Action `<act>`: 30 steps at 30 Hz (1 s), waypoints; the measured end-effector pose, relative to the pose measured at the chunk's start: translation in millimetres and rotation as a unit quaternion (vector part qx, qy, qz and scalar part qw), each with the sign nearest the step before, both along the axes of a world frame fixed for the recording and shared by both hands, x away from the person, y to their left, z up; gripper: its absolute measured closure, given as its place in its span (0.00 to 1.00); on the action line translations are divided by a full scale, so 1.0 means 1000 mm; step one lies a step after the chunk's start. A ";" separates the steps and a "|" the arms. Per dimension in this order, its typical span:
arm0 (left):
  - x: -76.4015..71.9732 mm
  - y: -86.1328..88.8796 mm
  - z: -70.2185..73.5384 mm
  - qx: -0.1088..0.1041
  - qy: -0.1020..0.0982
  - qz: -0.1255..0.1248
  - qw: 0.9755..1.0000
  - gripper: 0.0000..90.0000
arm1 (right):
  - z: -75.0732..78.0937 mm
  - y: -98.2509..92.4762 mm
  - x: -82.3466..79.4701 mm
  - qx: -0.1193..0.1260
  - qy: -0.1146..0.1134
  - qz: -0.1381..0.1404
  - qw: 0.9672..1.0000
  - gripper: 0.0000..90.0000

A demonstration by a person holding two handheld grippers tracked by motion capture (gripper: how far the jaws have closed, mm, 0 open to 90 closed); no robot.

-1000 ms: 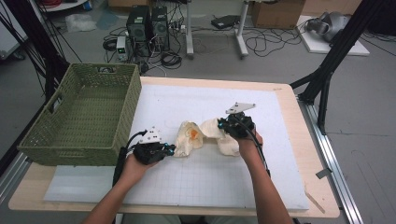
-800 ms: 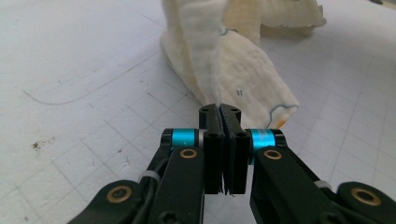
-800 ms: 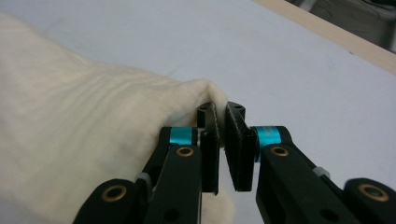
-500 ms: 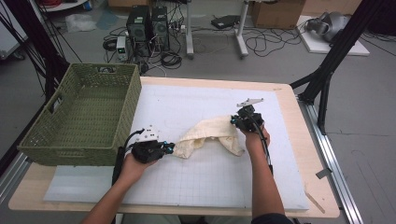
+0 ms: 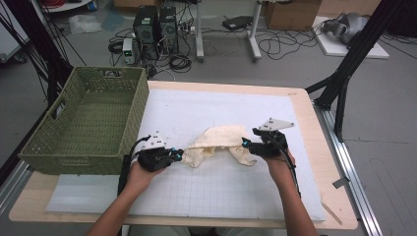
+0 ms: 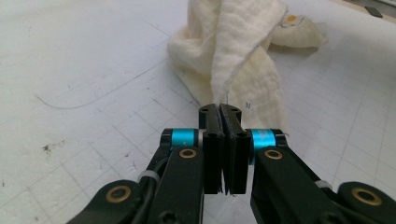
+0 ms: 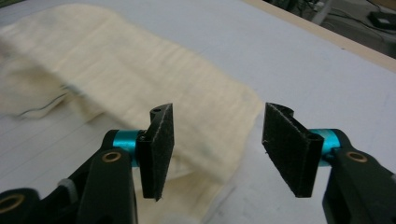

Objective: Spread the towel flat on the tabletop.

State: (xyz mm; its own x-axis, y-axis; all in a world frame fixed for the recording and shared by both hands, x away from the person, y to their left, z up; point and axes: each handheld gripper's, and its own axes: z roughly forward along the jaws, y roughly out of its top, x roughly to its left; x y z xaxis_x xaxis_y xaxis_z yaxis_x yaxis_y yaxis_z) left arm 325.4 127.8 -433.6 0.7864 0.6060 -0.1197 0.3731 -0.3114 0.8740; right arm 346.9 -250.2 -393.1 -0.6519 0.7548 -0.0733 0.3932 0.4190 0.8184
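Note:
A cream muslin cloth (image 5: 220,140) lies stretched in a low arch across the white mat between my two grippers. My left gripper (image 5: 180,155) is shut on the cloth's left corner; in the left gripper view the black jaws (image 6: 218,112) pinch a thin edge of the cloth (image 6: 243,51), which rises away from them. My right gripper (image 5: 245,144) sits at the cloth's right end. Its jaws have just been opening and now stand wide apart (image 7: 217,135). The cloth (image 7: 116,70) lies on the mat below and beyond them, and neither pad presses on it.
A green woven basket (image 5: 74,164), with nothing in it, stands at the table's left side beside my left hand. The white gridded mat (image 5: 221,196) covers most of the wooden table (image 5: 314,128). Computers and cables lie on the floor beyond the far edge.
The right gripper pulled the bunched cloth out to the right into a long strip, then opened and let go of it. The left gripper stayed put, still pinching its corner.

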 end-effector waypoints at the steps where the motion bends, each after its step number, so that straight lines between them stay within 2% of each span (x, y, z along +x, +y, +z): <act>1: 0.000 0.001 0.000 -0.003 0.000 0.001 1.000 0.97 | -0.003 0.001 -0.007 -0.004 -0.004 0.006 1.000 0.45; 5: 0.000 0.003 0.001 -0.008 -0.001 0.006 1.000 0.97 | -0.024 0.010 -0.026 -0.007 0.008 0.034 0.999 0.41; 7: 0.000 0.003 0.001 -0.010 -0.001 0.007 1.000 0.97 | -0.036 0.017 -0.031 -0.013 0.024 0.044 0.999 0.40; 8: 0.000 0.003 0.001 -0.010 -0.001 0.007 1.000 0.97 | -0.036 0.017 -0.031 -0.013 0.024 0.044 0.999 0.40; 9: 0.000 0.003 0.001 -0.010 -0.001 0.007 1.000 0.97 | -0.041 0.021 -0.033 -0.024 0.033 0.045 0.998 0.44; 10: 0.000 0.003 0.001 -0.010 0.000 0.007 1.000 0.97 | -0.050 0.026 -0.033 -0.046 0.053 0.049 0.996 0.58; 11: 0.000 0.003 0.001 -0.010 0.000 0.006 1.000 0.97 | -0.050 0.026 -0.033 -0.046 0.053 0.049 0.996 0.58; 12: 0.000 0.004 0.002 -0.010 -0.001 0.007 1.000 0.97 | -0.053 0.027 -0.032 -0.042 0.058 0.051 0.996 0.65; 13: 0.000 0.004 0.002 -0.012 0.000 0.008 1.000 0.97 | -0.052 0.025 -0.032 -0.031 0.063 0.058 0.996 0.83; 14: 0.000 0.005 0.002 -0.014 0.000 0.009 1.000 0.97 | -0.052 0.025 -0.033 -0.032 0.065 0.064 0.995 0.88; 18: 0.001 0.006 0.002 -0.017 -0.002 0.014 1.000 0.97 | -0.050 0.027 -0.038 -0.038 0.070 0.086 0.993 0.94; 20: 0.001 0.006 0.002 -0.016 -0.004 0.013 1.000 0.97 | -0.048 0.030 -0.047 -0.038 0.071 0.109 0.991 0.96; 25: 0.000 0.007 0.003 -0.017 -0.004 0.015 1.000 0.97 | -0.041 0.029 -0.064 -0.007 0.072 0.150 0.986 0.96; 26: 0.000 0.007 0.003 -0.017 -0.006 0.016 1.000 0.97 | -0.041 0.029 -0.064 -0.007 0.072 0.150 0.986 0.96; 27: 0.000 0.007 0.003 -0.019 -0.007 0.018 1.000 0.97 | -0.037 0.028 -0.072 0.013 0.071 0.174 0.982 0.96; 30: 0.000 0.008 0.004 -0.020 -0.010 0.022 0.999 0.97 | -0.028 0.021 -0.080 0.051 0.073 0.200 0.976 0.96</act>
